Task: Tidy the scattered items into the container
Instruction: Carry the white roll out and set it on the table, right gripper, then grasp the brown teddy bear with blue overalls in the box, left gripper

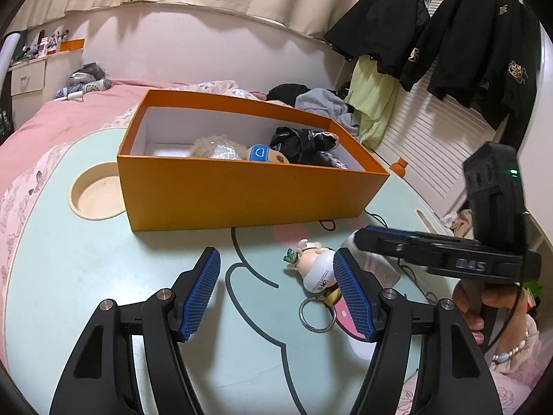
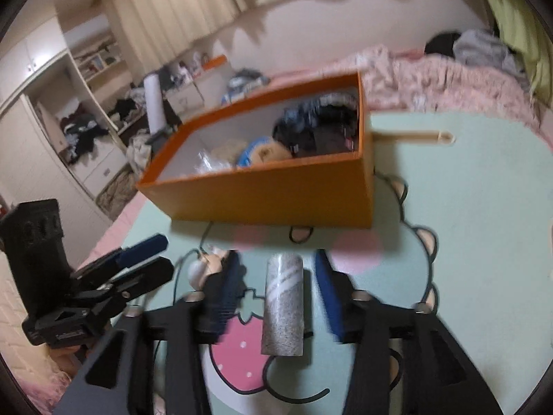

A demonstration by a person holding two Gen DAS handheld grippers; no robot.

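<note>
An open orange box (image 1: 242, 193) stands on the mint green table (image 1: 86, 269) and holds a plush toy (image 1: 221, 150) and dark items (image 1: 304, 143). It also shows in the right wrist view (image 2: 276, 197). A pig figure keychain (image 1: 312, 269) lies on the table just left of my left gripper's right finger. My left gripper (image 1: 276, 290) is open and empty. My right gripper (image 2: 276, 290) is open around a grey speckled cylinder (image 2: 283, 307) that lies between its fingers. The right gripper also shows at the right in the left wrist view (image 1: 432, 252).
A round cup recess (image 1: 98, 193) is set in the table left of the box. A pink bed (image 1: 52, 121) with clothes surrounds the table. Black jackets (image 1: 449, 34) hang at the right. A black cable (image 1: 328, 223) lies in front of the box.
</note>
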